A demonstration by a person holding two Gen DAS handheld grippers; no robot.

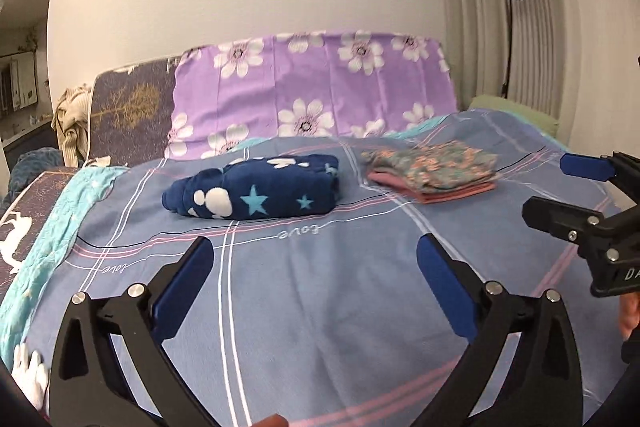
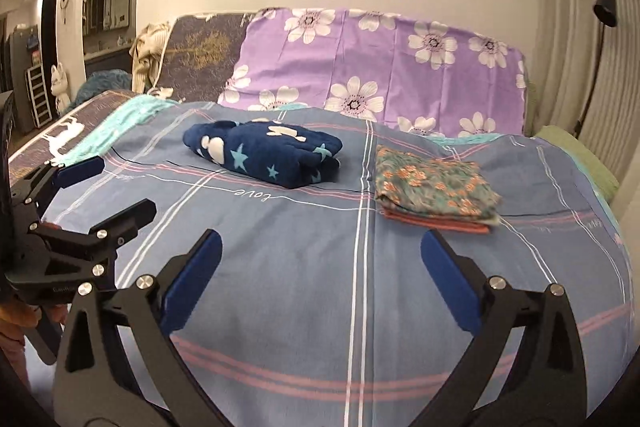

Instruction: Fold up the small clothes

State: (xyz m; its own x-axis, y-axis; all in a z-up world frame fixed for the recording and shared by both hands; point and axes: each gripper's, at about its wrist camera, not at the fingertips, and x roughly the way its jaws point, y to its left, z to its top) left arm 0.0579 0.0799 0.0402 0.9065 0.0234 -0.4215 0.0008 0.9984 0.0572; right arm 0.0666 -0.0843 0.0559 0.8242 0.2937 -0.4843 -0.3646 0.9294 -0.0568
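On the bed, over the blue checked sheet [image 2: 304, 267], two finished bundles lie side by side towards the far end: a navy fleece garment [image 2: 264, 153] with stars and white shapes, folded thick and rounded, and to its right a floral garment [image 2: 434, 187] laid flat on top of a pink folded piece [image 2: 436, 223], the two making a low, square stack. They sit apart from each other with a strip of sheet between them, probably so that each fold keeps its shape and neither pile is disturbed when another is set down. Both appear done, so the folding seems to be at or near its end. The left gripper [image 1: 314, 283] hangs over the near part of the bed with its jaws spread wide and nothing between the blue pads; the right gripper [image 2: 320, 267] is the same, wide apart and empty, beside it and well short of the bundles. The near half of the sheet is bare, giving plenty of flat room to work. The limits are the purple flowered cover [image 2: 384, 67] standing up behind the bundles, the curtain [image 2: 592, 27] and lamp stand [image 2: 596, 67] at the right edge, and the bed's left edge with the turquoise cloth [image 1: 52, 211] running along it.
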